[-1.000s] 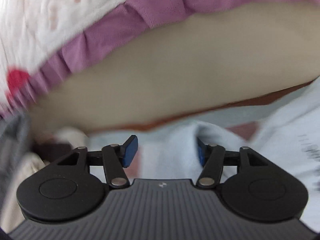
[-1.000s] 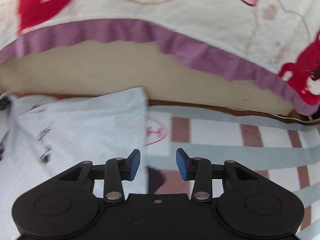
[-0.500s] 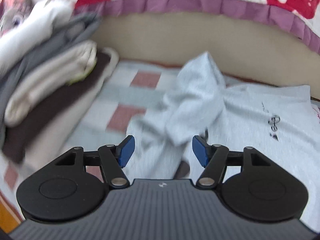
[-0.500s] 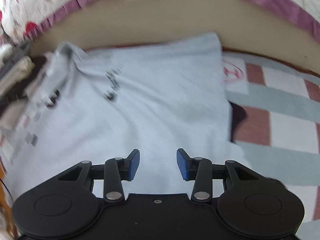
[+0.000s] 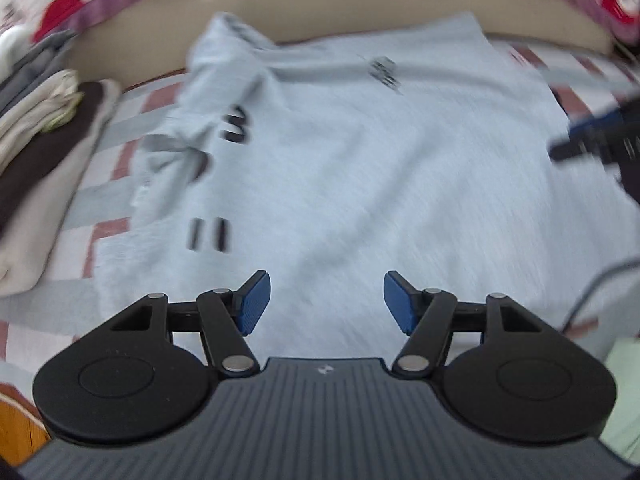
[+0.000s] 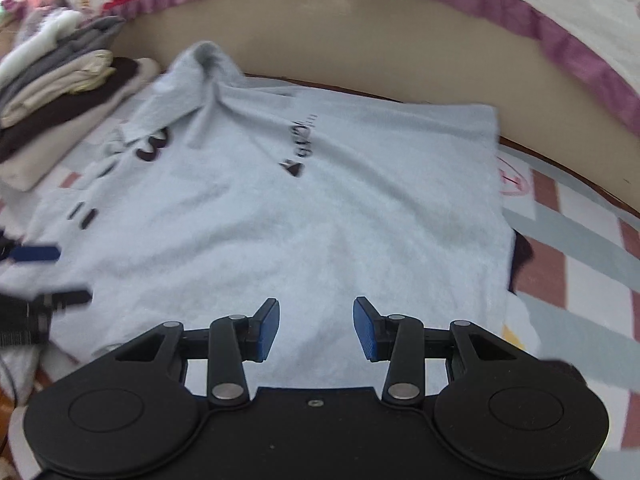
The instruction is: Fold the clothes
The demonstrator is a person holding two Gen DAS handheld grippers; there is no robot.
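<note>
Hovering above the near hem, the left gripper (image 5: 326,302) has its blue pads apart with nothing between them, only cloth below; the gap is not closing on anything. The right gripper (image 6: 316,330) likewise stands with its jaws apart and empty, over the same near part of the garment. Each tool shows at the margin of the other's view, so the two sit side by side along the near edge of the bed, both tilted steeply down toward the fabric.

Beneath them lies the pale blue-grey sweatshirt with dark printed lettering (image 6: 288,208), spread mostly flat on the checked red, white and grey bedsheet (image 6: 568,236). Its far edge reaches the beige headboard panel (image 6: 360,40), and one sleeve is bunched up toward the far left corner. I judge this garment's folding as barely begun: the body is laid out, but no fold is visible and the rumpled sleeve wants straightening first.

At the left edge of the bed, a stack of folded cream, brown and grey clothes (image 6: 60,96) suggests earlier pieces are finished. Beyond the headboard hangs a white quilt with purple ruffled trim (image 6: 560,36).
</note>
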